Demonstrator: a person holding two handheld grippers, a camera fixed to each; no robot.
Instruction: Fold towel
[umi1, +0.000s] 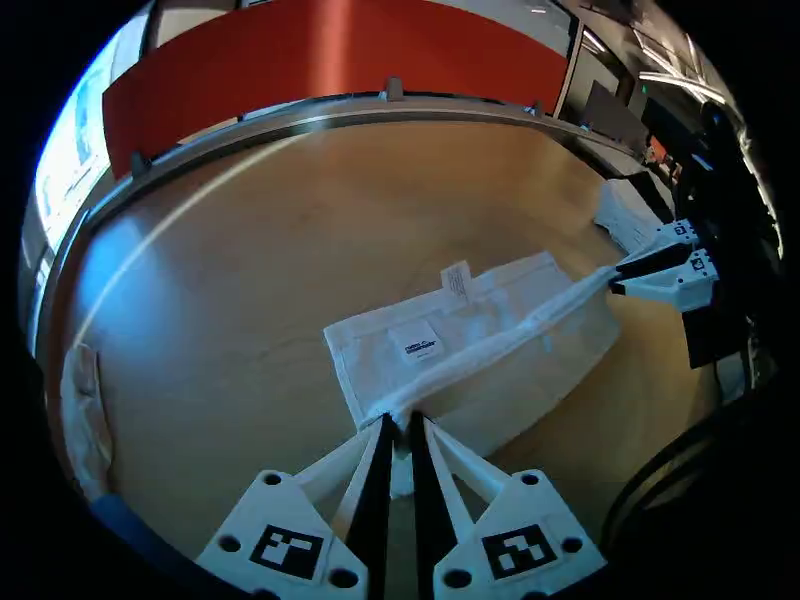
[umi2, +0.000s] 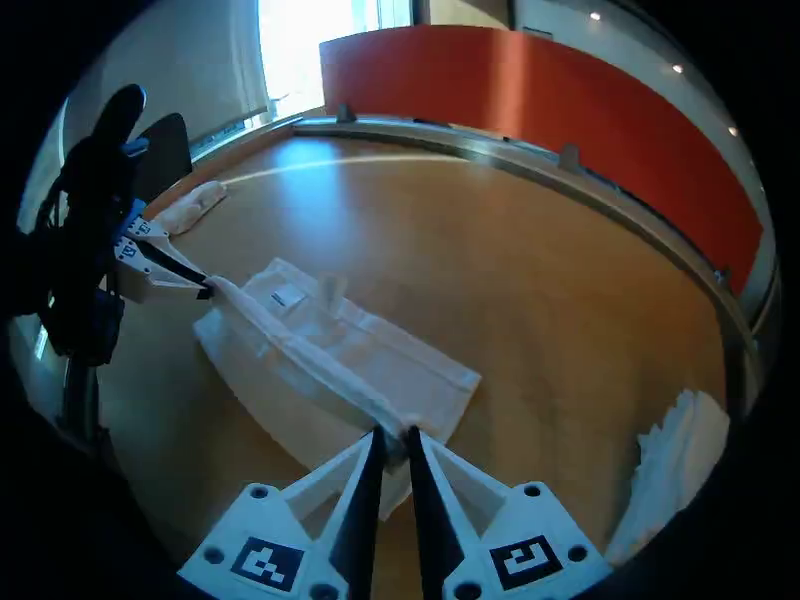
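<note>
The white towel is spread on the table. One long edge (stretched taut) is pinched at opposite ends by the left gripper and the right gripper, both narrowed onto cloth.

White towel, labelled, long edge lifted taut, seemingly half-folded, on wooden table
</note>
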